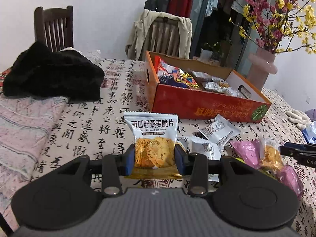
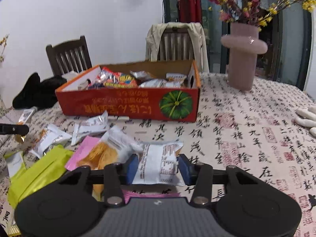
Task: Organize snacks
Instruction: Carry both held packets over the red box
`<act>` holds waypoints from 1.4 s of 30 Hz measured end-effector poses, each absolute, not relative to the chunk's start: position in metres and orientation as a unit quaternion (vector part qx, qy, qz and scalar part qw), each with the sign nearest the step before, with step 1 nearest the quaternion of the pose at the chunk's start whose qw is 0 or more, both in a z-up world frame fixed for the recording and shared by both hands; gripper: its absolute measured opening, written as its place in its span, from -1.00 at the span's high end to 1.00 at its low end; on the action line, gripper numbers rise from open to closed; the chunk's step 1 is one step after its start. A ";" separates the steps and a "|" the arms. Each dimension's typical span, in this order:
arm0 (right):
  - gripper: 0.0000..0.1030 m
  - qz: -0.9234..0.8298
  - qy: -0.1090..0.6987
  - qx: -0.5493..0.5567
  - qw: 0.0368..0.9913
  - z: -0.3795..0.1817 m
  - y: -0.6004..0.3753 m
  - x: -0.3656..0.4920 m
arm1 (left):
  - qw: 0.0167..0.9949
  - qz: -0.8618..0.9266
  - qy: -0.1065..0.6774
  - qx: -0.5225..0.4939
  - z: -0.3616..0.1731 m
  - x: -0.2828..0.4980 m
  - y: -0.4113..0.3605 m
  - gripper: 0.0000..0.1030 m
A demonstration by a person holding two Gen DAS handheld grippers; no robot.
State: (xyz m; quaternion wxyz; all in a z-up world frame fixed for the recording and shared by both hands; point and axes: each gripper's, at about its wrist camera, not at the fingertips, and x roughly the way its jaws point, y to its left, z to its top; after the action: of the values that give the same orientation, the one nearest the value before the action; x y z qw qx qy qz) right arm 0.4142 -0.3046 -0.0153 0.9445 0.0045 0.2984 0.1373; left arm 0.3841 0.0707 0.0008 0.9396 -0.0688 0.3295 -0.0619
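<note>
- My left gripper (image 1: 155, 157) has its jaws clamped on a pumpkin seed oat crisps packet (image 1: 152, 136), held upright by its lower half, label facing me, above the worktop (image 1: 88, 122).
- My right gripper (image 2: 157, 168) has its jaws closed on a white snack packet (image 2: 158, 162), printed back side up, gripped across the middle.
- The red cardboard box (image 2: 128, 106) sits ahead on the worktop, open-topped and already part full of mixed packets. I judge it to be where both packets belong.
- Loose snacks lie between me and the box: small white sachets (image 1: 217, 132), pink packets (image 1: 246, 150), a yellow-green pouch (image 2: 39, 169), another orange crisp packet (image 2: 98, 156).
- Handling: these packets look light and air-puffed. The film is glossy and likely slippery. The crisps inside are brittle, so a hard squeeze could crack them.
- Hold point: across the padded body seems safest. The crimped seams are flat and would probably slide out.
- The left packet bulges between the pads, so I judge the grip firm enough.
- Off to the side: a pink vase (image 2: 243, 53) with flowers behind the box, black fabric (image 1: 51, 73) at the far left. The vase could be knocked by a wide swing.
</note>
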 end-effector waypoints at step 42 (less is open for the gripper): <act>0.16 0.199 0.245 0.012 0.949 0.009 -0.318 0.217 | 0.938 -0.126 0.317 -0.066 0.024 0.203 0.003 0.20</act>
State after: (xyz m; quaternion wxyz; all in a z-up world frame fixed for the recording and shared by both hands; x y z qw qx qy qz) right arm 0.2167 -0.3176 0.0087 0.9489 0.0120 0.2445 0.1989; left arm 0.2033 0.0027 0.0236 0.9376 -0.0662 0.3175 -0.1258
